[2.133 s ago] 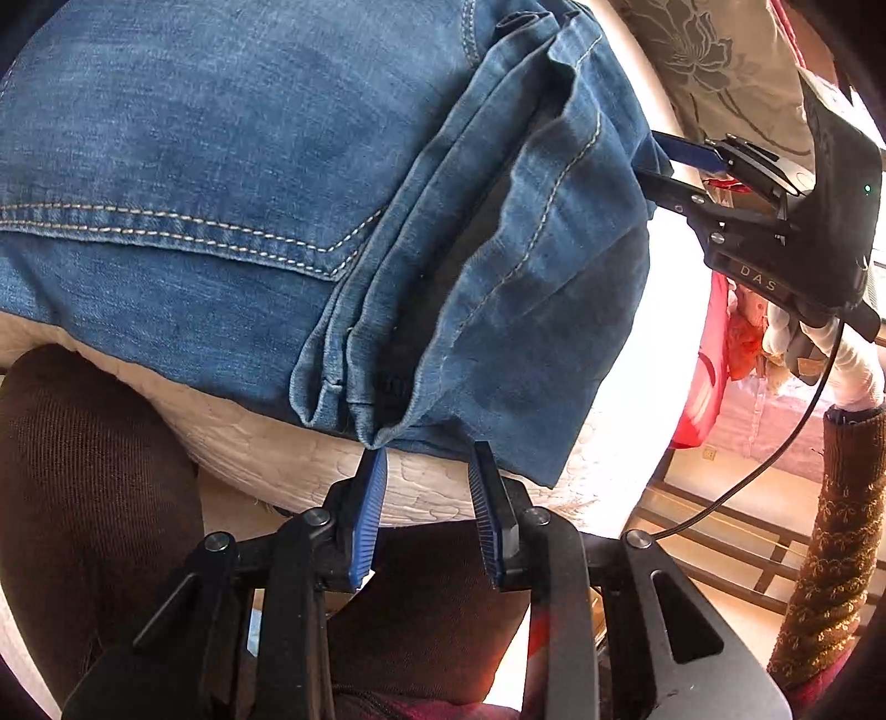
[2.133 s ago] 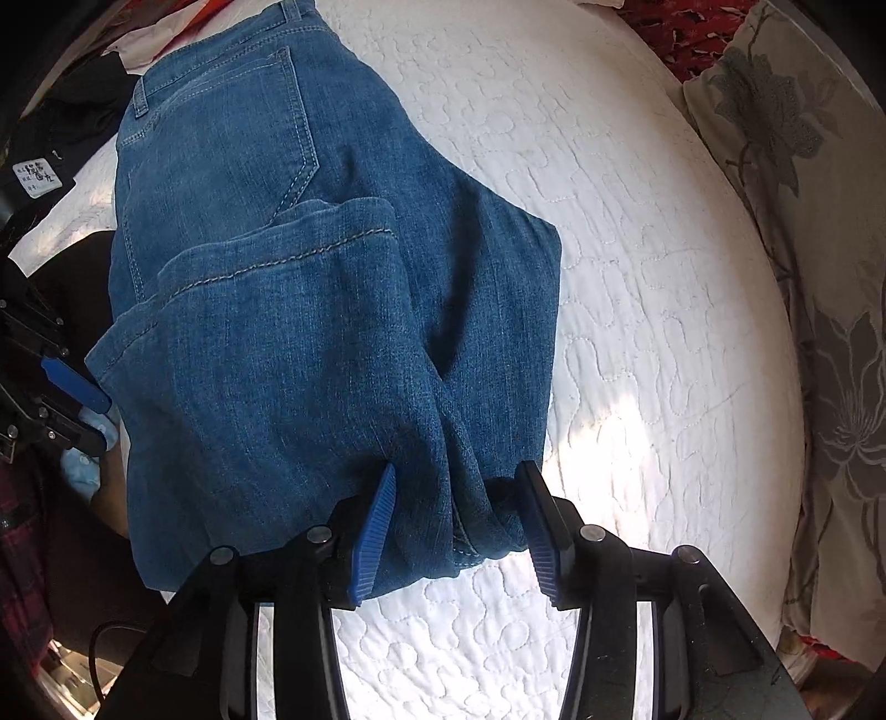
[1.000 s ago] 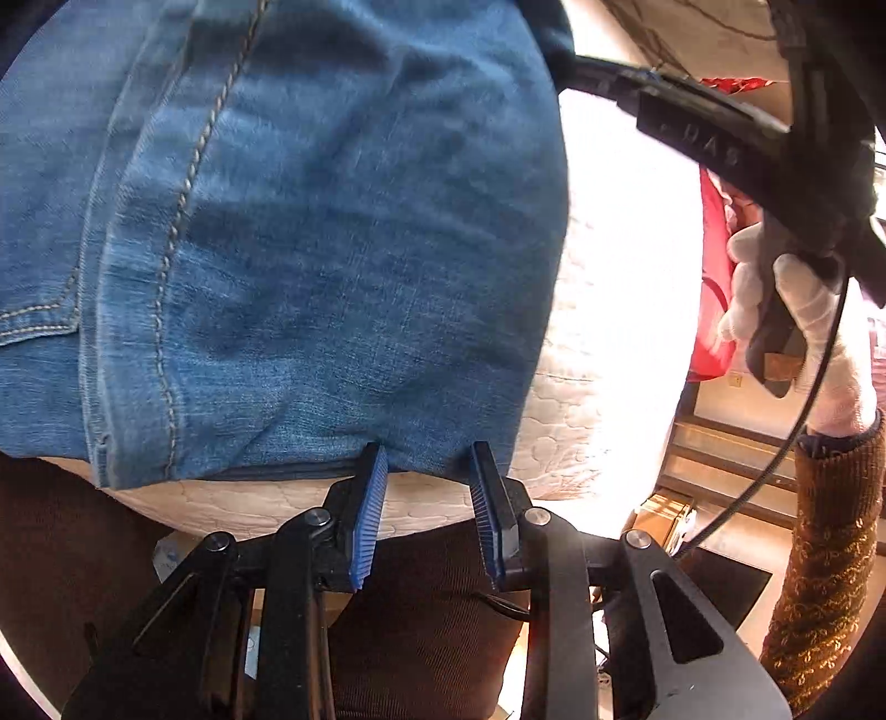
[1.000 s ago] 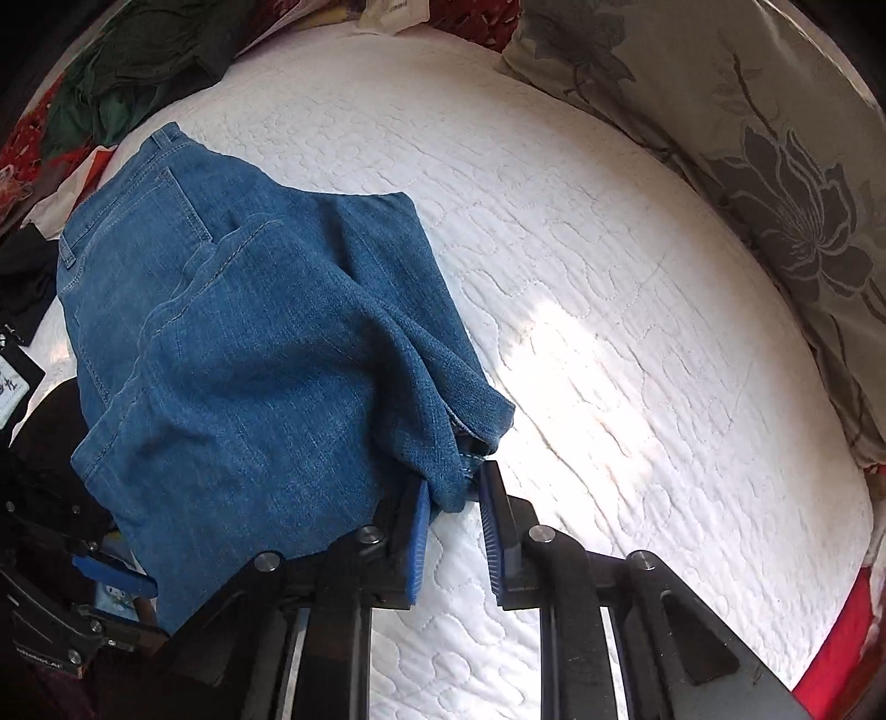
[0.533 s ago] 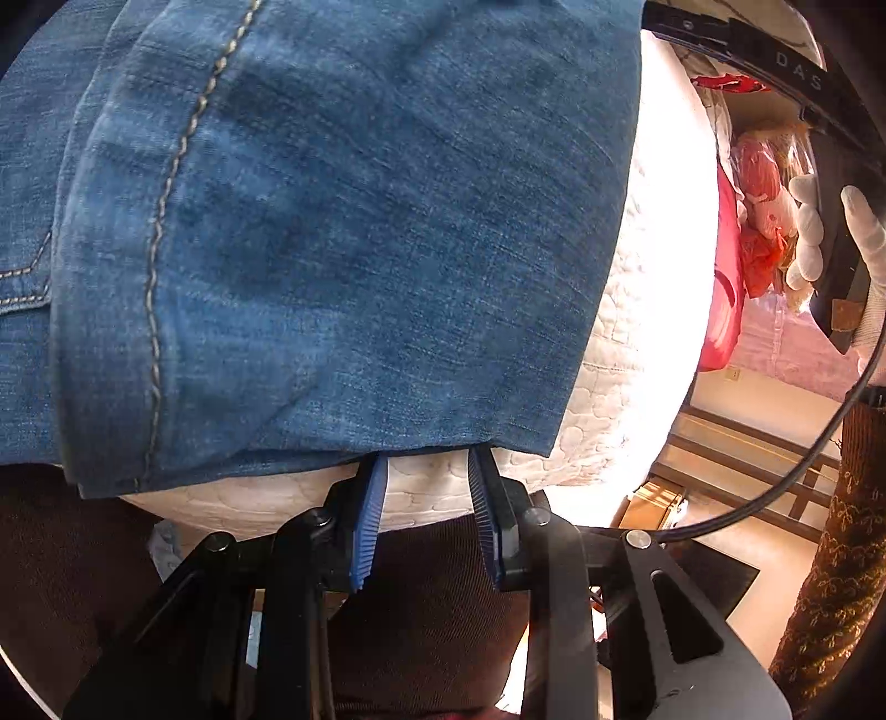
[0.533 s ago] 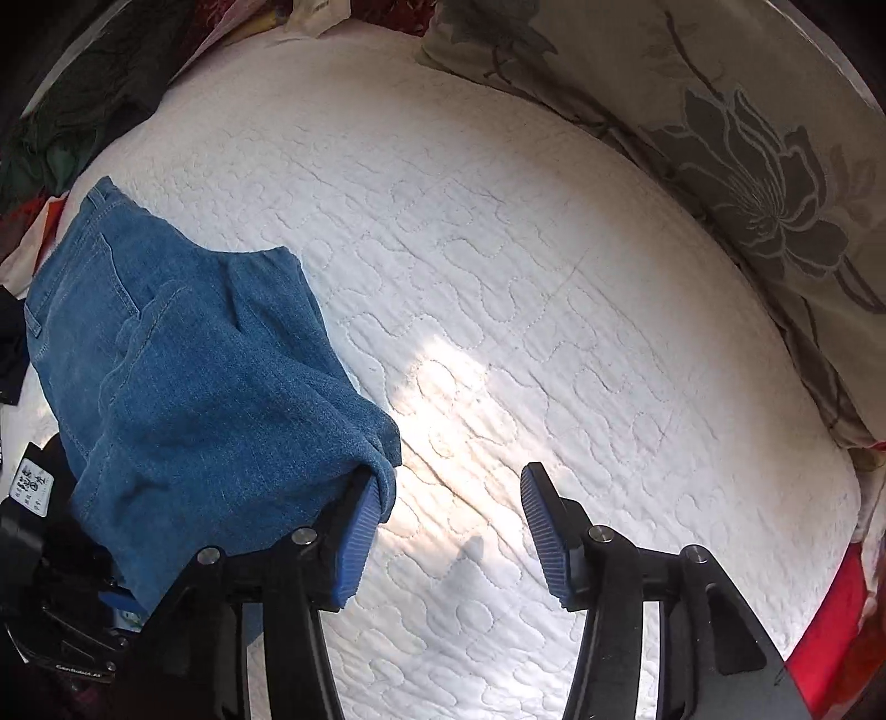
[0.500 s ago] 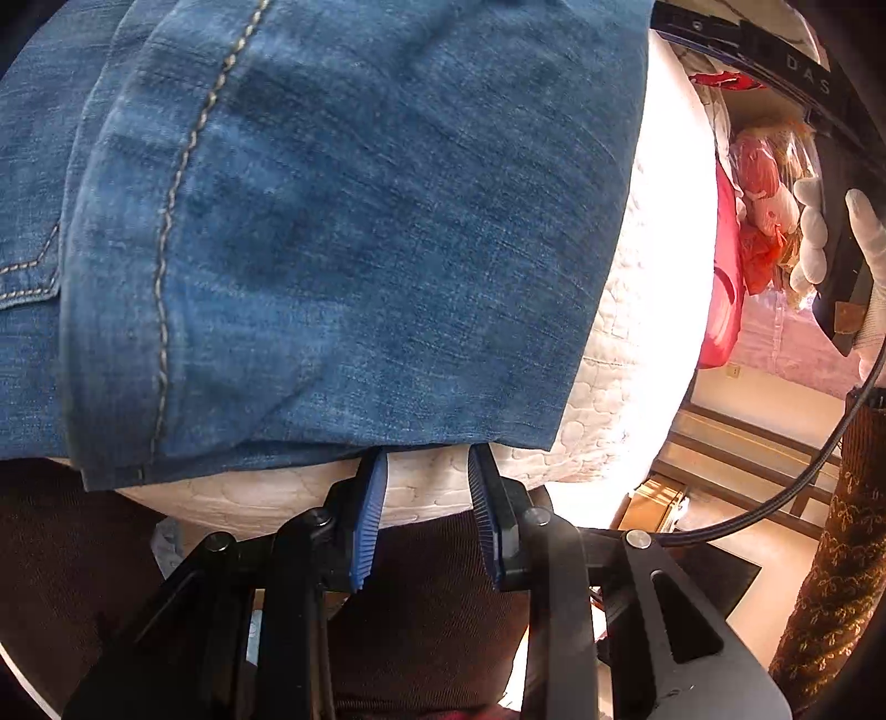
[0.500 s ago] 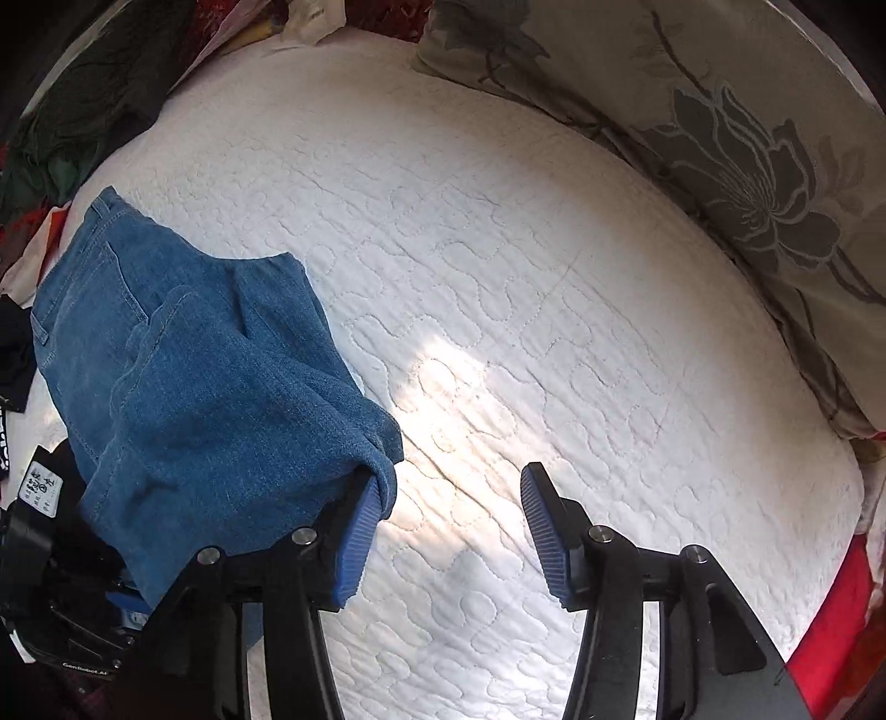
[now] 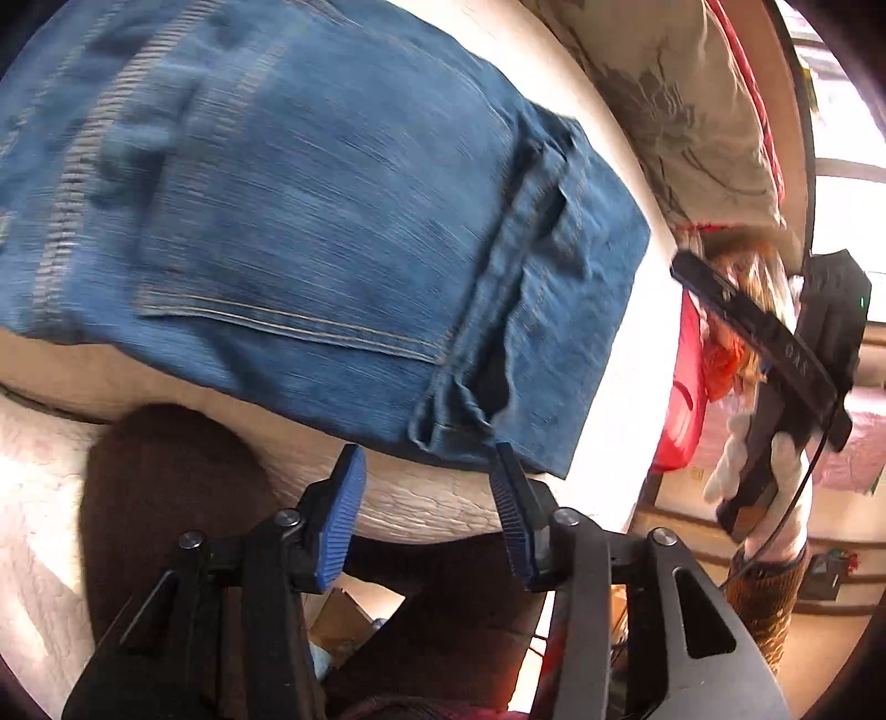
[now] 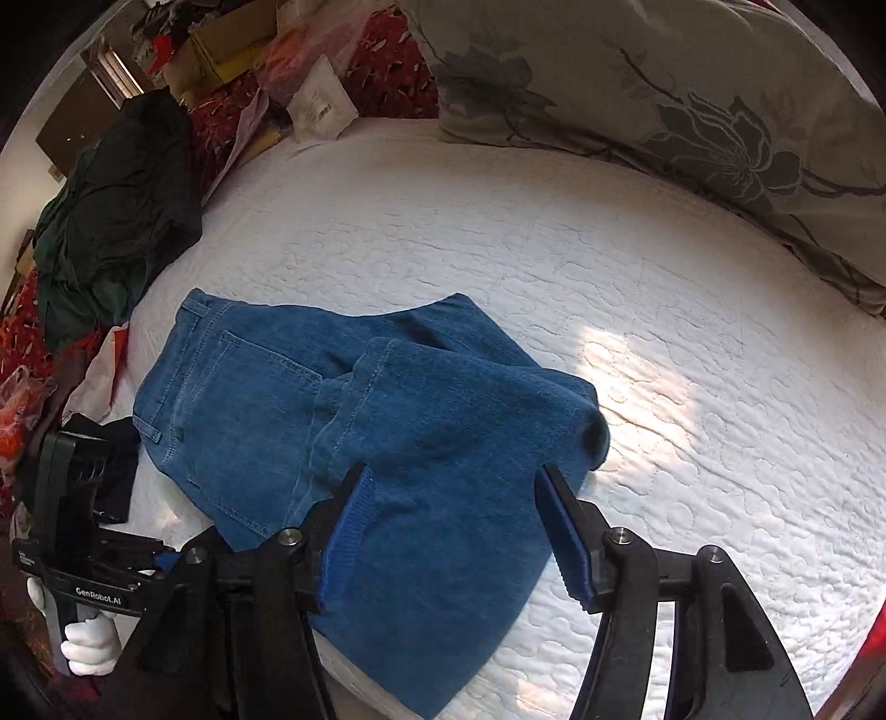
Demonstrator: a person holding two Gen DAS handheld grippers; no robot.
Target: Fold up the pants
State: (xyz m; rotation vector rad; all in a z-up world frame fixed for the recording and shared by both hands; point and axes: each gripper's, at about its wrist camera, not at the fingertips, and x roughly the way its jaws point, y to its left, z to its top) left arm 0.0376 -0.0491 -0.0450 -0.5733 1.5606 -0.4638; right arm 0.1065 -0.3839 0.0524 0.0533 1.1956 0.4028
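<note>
The blue jeans (image 10: 354, 432) lie folded on the white quilted bed (image 10: 637, 310), legs doubled over the seat, near the bed's front-left edge. My right gripper (image 10: 459, 520) is open and empty, raised above the folded legs. My left gripper (image 9: 423, 515) is open and empty at the bed's edge, just short of the jeans' (image 9: 332, 221) folded hems. The right gripper (image 9: 775, 354) also shows at the right of the left wrist view, held in a white-gloved hand.
A floral pillow (image 10: 692, 111) lies along the far side of the bed. A dark green garment pile (image 10: 116, 199) and boxes and bags (image 10: 266, 50) sit at the far left. My brown-trousered knee (image 9: 166, 498) is below the mattress edge.
Both grippers opened wider and pulled back from the jeans. The right one let go of the folded leg and rose; the left view swung to show the hems.
</note>
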